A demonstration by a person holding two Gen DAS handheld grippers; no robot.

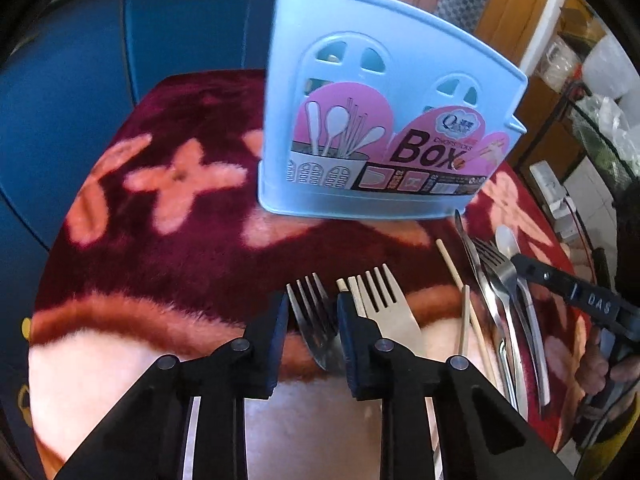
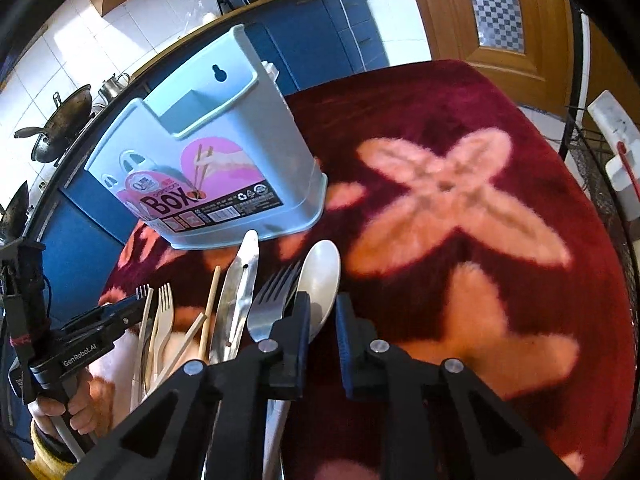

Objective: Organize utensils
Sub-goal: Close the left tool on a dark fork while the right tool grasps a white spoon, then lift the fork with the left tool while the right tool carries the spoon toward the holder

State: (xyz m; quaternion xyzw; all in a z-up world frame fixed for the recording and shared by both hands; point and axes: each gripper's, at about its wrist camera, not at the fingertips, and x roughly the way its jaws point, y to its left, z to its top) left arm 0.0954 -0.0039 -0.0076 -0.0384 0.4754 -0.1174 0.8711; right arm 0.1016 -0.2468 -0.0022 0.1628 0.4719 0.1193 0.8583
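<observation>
A light blue utensil box [image 1: 384, 120] with a pink "BOX" label stands upright on the red flowered cloth; it also shows in the right wrist view [image 2: 224, 160]. My left gripper [image 1: 313, 320] is open, its fingers on either side of a steel fork [image 1: 314, 320]. A pale fork [image 1: 386, 300] lies just right of it. My right gripper [image 2: 322, 328] is open, with a steel spoon [image 2: 320, 276] between its fingers. Left of the spoon lie a steel fork [image 2: 268, 304], metal tongs [image 2: 238, 292] and wooden chopsticks [image 2: 210, 304].
The cloth [image 2: 460, 208] covers a small table with blue cabinets [image 1: 80, 80] behind. A wire rack [image 2: 592, 168] stands at the right edge. A wok [image 2: 60, 124] sits on the counter at far left.
</observation>
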